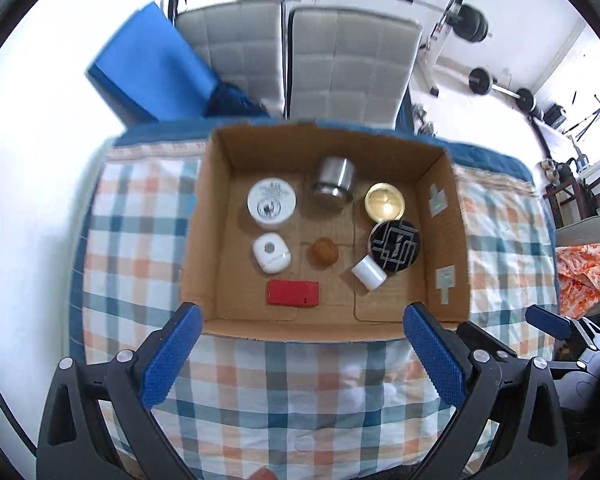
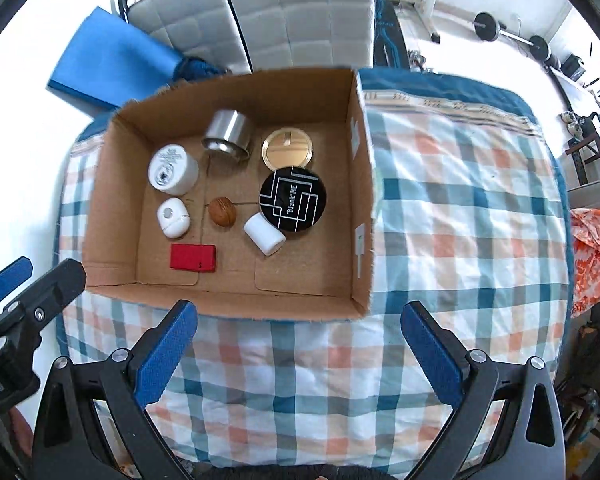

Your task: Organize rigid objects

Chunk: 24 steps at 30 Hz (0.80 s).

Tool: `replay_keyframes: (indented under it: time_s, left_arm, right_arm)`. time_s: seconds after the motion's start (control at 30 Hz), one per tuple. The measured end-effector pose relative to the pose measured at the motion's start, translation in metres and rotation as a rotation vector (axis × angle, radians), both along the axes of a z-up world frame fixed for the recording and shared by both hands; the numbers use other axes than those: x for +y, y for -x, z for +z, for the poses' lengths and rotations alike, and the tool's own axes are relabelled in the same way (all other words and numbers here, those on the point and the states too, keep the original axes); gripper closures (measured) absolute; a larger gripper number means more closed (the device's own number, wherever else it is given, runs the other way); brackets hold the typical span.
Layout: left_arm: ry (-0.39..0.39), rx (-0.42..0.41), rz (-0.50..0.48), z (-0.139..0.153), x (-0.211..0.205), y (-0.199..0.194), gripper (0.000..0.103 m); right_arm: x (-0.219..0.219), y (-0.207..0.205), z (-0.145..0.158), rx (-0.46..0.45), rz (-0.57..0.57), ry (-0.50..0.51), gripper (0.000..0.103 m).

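Box (image 1: 216, 240) holds eight items | chairs (image 1: 352, 60) behind | both tongs (image 1: 302, 344) (image 2: 296, 342) wide, empty

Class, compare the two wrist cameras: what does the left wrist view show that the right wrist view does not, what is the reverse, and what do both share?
Only the left wrist view shows the open left gripper head-on, with one finger of the other gripper at its right edge.

Only the right wrist view shows the open right gripper head-on, and the readable lettering on the black round tin.

Both show the cardboard box on the checked cloth, holding the steel cup, gold lid, walnut and red block.
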<state>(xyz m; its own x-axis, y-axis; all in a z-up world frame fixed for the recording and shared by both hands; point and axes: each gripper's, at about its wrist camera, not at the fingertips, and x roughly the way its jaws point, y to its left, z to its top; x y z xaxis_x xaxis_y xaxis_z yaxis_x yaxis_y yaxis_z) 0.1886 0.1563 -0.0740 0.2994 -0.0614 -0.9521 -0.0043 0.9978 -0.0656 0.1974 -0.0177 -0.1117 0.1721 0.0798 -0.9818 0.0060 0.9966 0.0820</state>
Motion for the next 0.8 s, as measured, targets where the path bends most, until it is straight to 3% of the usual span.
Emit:
replay_keyframes:
  time_s: [0.43,0.8]
  left_arm:
    - [0.001,-0.147,0.005,0.1,-0.007,0.06,0.0]
    - [-0.02,-0.242,0.029,0.145,-0.002,0.098,0.0]
  right_arm:
    - [-0.024,0.072,0.129,-0.191,0.018,-0.017,0.0]
    - [-0.032,0.109,0.183,-0.294,0.011,0.017,0.0]
